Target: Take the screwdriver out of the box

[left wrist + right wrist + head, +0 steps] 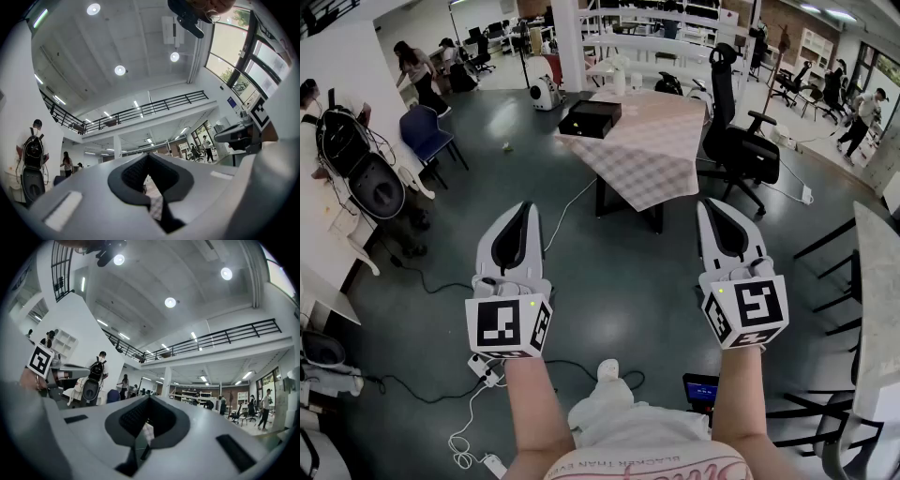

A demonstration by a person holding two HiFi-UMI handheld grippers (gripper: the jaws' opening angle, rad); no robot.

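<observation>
- Left gripper [525,211] is hovering, jaws pinched together, gripping nothing.
- Right gripper [711,206] is doing the same, closed and empty.
- Black box [591,119] is sitting on the checkered table [656,159], well ahead of both.

The left gripper [526,211] and right gripper [713,206] have pale grey shells with black pads inside. Each ends in a marker cube [508,324] of black-and-white squares with a small green light [531,303]. The person wears a white top [623,422] and a pink band [675,461] with dark lettering.
</observation>
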